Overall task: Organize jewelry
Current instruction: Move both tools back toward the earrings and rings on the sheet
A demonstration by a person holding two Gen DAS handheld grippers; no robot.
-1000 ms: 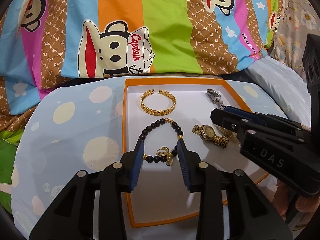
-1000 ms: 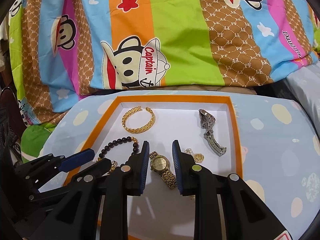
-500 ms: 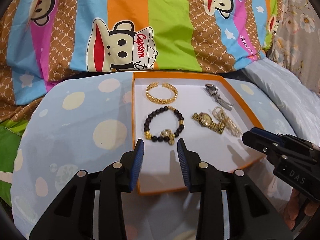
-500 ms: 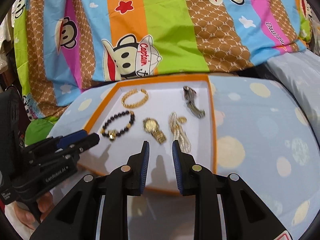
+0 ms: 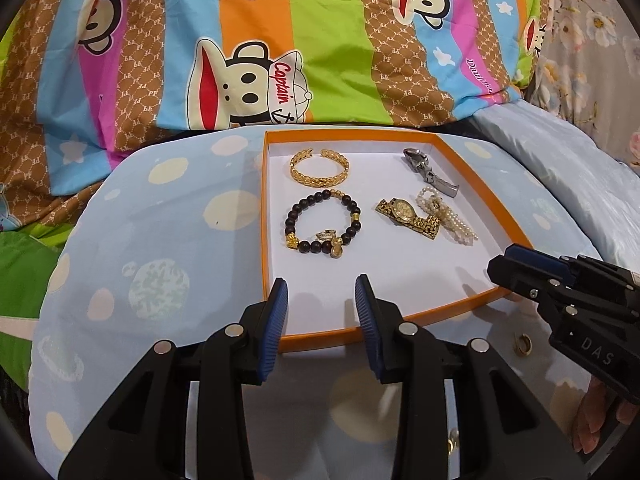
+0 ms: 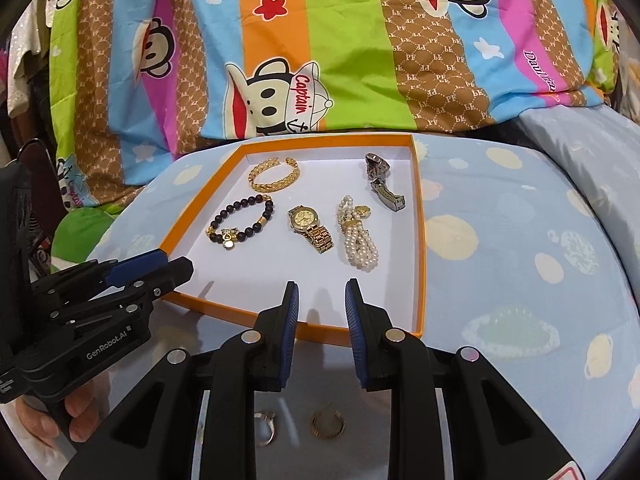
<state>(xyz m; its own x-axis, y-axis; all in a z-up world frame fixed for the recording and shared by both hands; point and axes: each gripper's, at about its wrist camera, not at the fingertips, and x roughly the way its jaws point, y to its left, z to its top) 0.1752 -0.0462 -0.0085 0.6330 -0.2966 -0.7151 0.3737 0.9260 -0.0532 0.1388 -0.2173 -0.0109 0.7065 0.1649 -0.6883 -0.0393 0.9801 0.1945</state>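
Note:
An orange-rimmed box [image 5: 264, 216] [image 6: 420, 240] lies on the blue dotted cushion. In it are a gold cuff [image 5: 319, 167] [image 6: 274, 174], a black bead bracelet [image 5: 322, 225] [image 6: 242, 220], a gold watch [image 5: 408, 216] [image 6: 310, 226], a pearl bracelet [image 5: 444, 216] [image 6: 358, 240] and a silver watch [image 5: 430, 172] [image 6: 382, 180]. My left gripper [image 5: 321, 308] is open and empty over the box's near edge. My right gripper [image 6: 322, 308] is open and empty at the near edge too. Two rings, one silver [image 6: 266, 428] and one gold [image 6: 328, 424], lie on the cushion under it.
A striped cartoon-monkey blanket [image 5: 280, 40] [image 6: 320, 40] rises behind the box. A gold ring [image 5: 522, 344] lies on the cushion near the right gripper's body [image 5: 568, 300]. The left gripper's body [image 6: 88, 308] shows at the left. A pale blue pillow [image 5: 560, 168] is at the right.
Both grippers have pulled back toward me from over the jewelry to the box's near edge. Both stay open and empty. The jewelry in the box has not moved.

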